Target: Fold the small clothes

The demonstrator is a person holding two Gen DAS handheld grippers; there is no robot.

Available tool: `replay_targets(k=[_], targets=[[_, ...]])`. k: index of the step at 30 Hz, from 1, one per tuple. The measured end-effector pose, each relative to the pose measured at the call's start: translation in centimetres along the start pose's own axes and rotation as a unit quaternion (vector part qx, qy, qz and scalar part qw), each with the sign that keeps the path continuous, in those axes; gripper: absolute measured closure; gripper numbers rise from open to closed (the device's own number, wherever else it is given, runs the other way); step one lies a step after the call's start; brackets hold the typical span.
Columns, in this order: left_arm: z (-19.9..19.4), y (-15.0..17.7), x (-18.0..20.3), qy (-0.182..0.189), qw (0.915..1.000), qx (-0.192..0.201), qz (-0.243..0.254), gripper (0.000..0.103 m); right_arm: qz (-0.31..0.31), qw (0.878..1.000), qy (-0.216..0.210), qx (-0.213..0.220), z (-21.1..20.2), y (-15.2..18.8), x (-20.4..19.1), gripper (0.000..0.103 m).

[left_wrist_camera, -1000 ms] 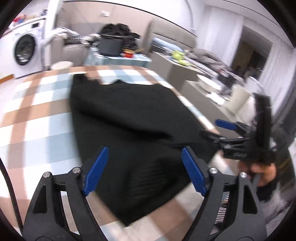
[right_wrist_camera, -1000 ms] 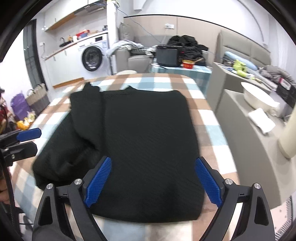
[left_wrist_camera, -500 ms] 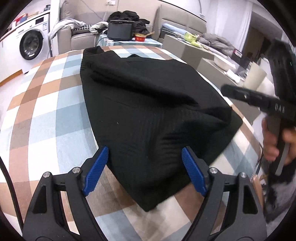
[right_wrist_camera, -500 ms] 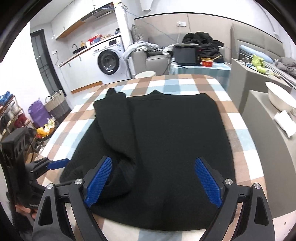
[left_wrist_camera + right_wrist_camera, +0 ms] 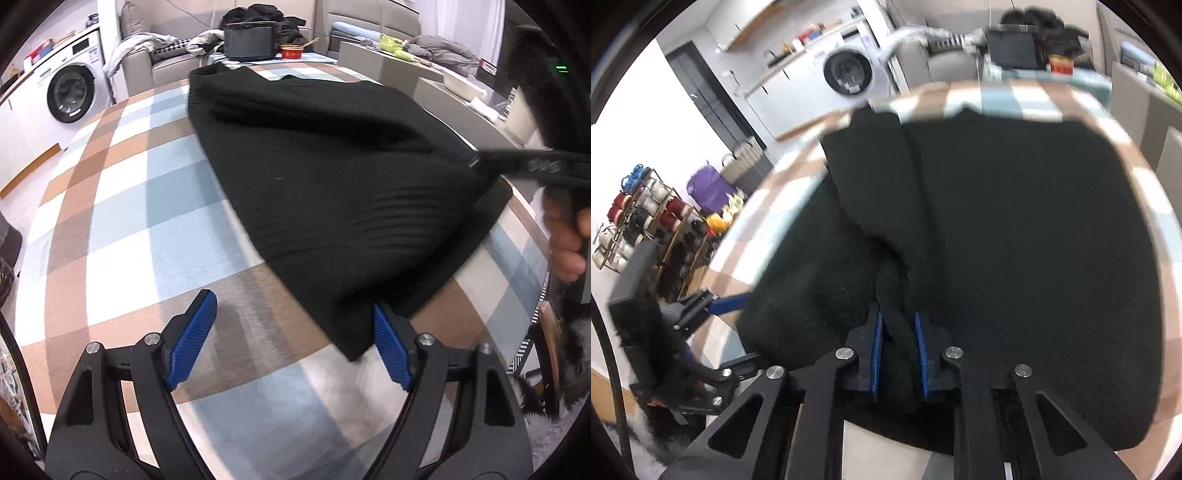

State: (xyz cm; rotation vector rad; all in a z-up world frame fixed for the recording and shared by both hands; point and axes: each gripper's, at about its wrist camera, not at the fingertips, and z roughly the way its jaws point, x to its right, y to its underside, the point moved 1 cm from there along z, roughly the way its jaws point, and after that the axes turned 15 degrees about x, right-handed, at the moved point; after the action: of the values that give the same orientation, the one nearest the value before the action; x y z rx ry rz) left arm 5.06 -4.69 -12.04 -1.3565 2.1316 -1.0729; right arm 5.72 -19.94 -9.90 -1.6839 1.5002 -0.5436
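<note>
A black knit sweater (image 5: 332,177) lies on the checked tablecloth (image 5: 122,206), one sleeve folded over its body. My left gripper (image 5: 291,339) is open and empty, low over the cloth at the sweater's near corner, which lies by its right finger. My right gripper (image 5: 898,332) is shut on a bunched fold of the sweater (image 5: 1015,229) at its near hem. The right gripper also shows in the left wrist view (image 5: 532,166), reaching in from the right over the sweater. The left gripper shows in the right wrist view (image 5: 713,306) at the left.
A washing machine (image 5: 70,92) stands far left. A sofa with clothes, a black pot (image 5: 251,40) and a red bowl (image 5: 291,51) are beyond the table. A grey counter with a white basin (image 5: 461,81) is on the right. A shelf of shoes (image 5: 646,210) stands left.
My right gripper has dropped to the sweater's near hem and shut on a fold of it. My left gripper has drawn back to the sweater's near corner and stays open.
</note>
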Motion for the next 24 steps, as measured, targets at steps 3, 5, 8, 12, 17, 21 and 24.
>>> replay_targets(k=[3,5,8,12,17,21,24], targets=[[-0.4,0.1,-0.7,0.003,1.0000,0.000,-0.005,0.023,0.008,0.998,-0.040,0.057,-3.1,-1.1,-0.6,0.091],[-0.8,0.2,-0.9,0.012,0.9999,0.000,-0.008,0.023,0.021,0.997,-0.051,0.053,-3.8,-1.0,-0.2,0.091],[-1.2,0.3,-0.6,0.027,0.9996,-0.001,-0.004,0.023,0.005,1.000,0.009,-0.002,-2.2,0.9,1.2,0.090],[-2.0,0.1,-0.5,0.034,0.9994,0.005,-0.006,0.023,0.011,0.999,0.039,-0.016,-1.8,1.6,2.8,0.078],[-3.1,-1.9,-1.4,0.063,0.9957,0.041,-0.053,0.023,-0.009,0.998,0.066,0.023,-3.2,-0.1,2.7,0.071],[-1.7,-4.0,-2.0,0.049,0.9932,0.066,-0.083,0.023,-0.033,0.996,0.067,0.050,-2.4,-1.9,1.2,0.061],[1.0,-4.4,-1.6,0.045,0.9947,0.048,-0.078,0.024,-0.051,0.995,0.052,0.062,-1.1,-3.2,-0.2,0.060]])
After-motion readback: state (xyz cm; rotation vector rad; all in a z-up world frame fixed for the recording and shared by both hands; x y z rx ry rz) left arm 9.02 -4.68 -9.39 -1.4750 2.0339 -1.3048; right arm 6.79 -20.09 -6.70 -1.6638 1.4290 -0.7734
